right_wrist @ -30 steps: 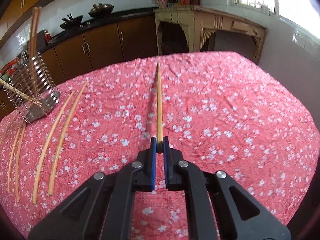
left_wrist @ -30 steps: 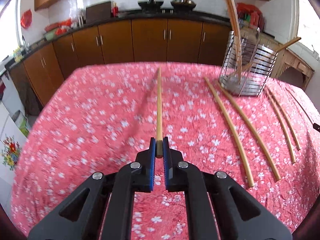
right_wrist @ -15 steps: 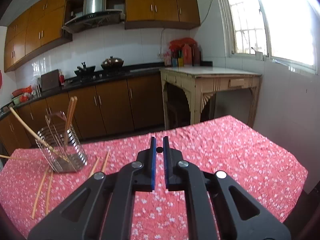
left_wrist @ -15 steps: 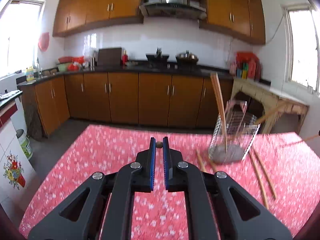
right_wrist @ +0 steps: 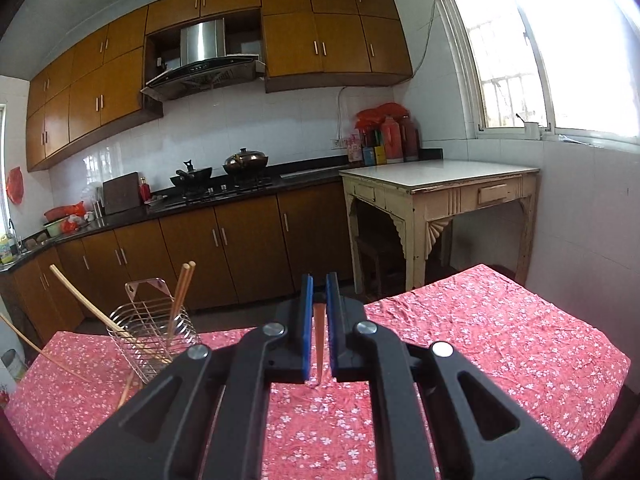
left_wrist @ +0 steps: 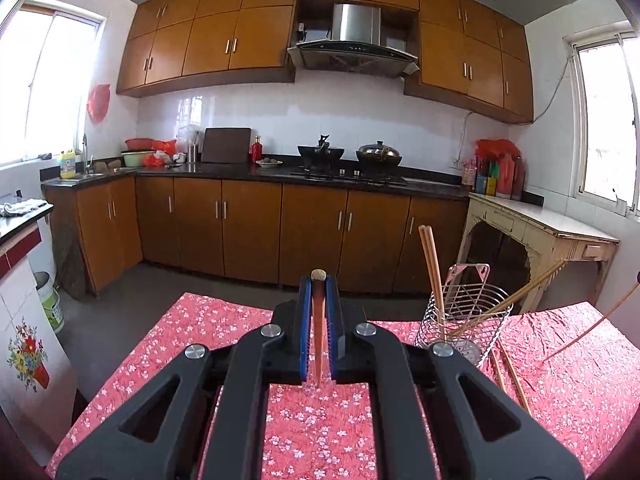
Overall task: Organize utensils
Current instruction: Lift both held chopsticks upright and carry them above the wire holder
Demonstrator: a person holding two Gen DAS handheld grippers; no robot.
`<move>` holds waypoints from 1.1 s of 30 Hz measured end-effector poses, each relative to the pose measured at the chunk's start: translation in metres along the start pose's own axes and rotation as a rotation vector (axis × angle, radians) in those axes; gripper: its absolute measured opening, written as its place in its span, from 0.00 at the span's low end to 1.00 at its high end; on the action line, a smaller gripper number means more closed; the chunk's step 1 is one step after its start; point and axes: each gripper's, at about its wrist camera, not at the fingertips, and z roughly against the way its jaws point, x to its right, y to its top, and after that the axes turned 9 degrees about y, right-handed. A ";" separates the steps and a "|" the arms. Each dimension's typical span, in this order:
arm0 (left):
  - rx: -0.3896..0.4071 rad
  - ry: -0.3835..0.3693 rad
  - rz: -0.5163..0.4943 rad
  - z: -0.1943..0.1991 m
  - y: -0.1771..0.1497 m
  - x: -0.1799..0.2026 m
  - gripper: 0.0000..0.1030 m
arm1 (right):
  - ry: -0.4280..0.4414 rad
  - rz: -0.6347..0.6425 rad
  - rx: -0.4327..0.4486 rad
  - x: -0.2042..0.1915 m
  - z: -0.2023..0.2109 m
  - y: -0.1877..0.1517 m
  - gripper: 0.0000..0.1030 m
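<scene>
L gripper jaws clamped on chopstick; R gripper same w/ chopstick. Wire holder on worktop.

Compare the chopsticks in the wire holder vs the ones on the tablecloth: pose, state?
Holder chopsticks stand upright or lean in the wire holder, tips raised above its rim; cloth chopsticks lie flat beside its base. The holder ones are already sorted; the cloth ones are not yet collected. Both are plain light wooden sticks of similar colour.

wire holder (shiny metal), wooden chopsticks
</scene>
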 end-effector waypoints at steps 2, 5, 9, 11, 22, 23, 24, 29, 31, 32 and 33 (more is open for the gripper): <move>0.005 -0.003 0.004 0.003 0.001 -0.001 0.07 | 0.008 0.001 0.006 -0.002 0.001 0.003 0.07; 0.018 -0.007 0.008 0.007 0.006 -0.002 0.07 | 0.032 0.000 0.017 -0.005 0.007 0.010 0.07; 0.029 -0.018 0.013 0.011 0.012 0.000 0.07 | 0.063 -0.001 0.033 -0.010 0.016 0.020 0.07; 0.035 -0.032 0.013 0.015 0.015 0.002 0.07 | 0.086 0.001 0.042 -0.015 0.022 0.025 0.07; 0.052 -0.147 0.026 0.028 0.039 0.021 0.07 | 0.280 -0.017 0.071 -0.051 0.043 0.069 0.07; 0.059 -0.166 0.029 0.030 0.046 0.025 0.07 | 0.310 -0.020 0.079 -0.057 0.045 0.078 0.07; 0.066 -0.176 0.030 0.031 0.051 0.030 0.07 | 0.327 -0.019 0.086 -0.062 0.047 0.084 0.07; 0.138 -0.235 0.031 0.041 0.087 0.057 0.07 | 0.389 0.028 0.148 -0.099 0.047 0.123 0.07; 0.159 -0.251 0.035 0.043 0.096 0.066 0.07 | 0.396 0.046 0.167 -0.116 0.039 0.136 0.07; 0.177 -0.257 0.038 0.043 0.102 0.073 0.07 | 0.394 0.061 0.182 -0.126 0.032 0.142 0.07; 0.185 -0.259 0.041 0.041 0.105 0.077 0.07 | 0.391 0.068 0.190 -0.132 0.027 0.147 0.07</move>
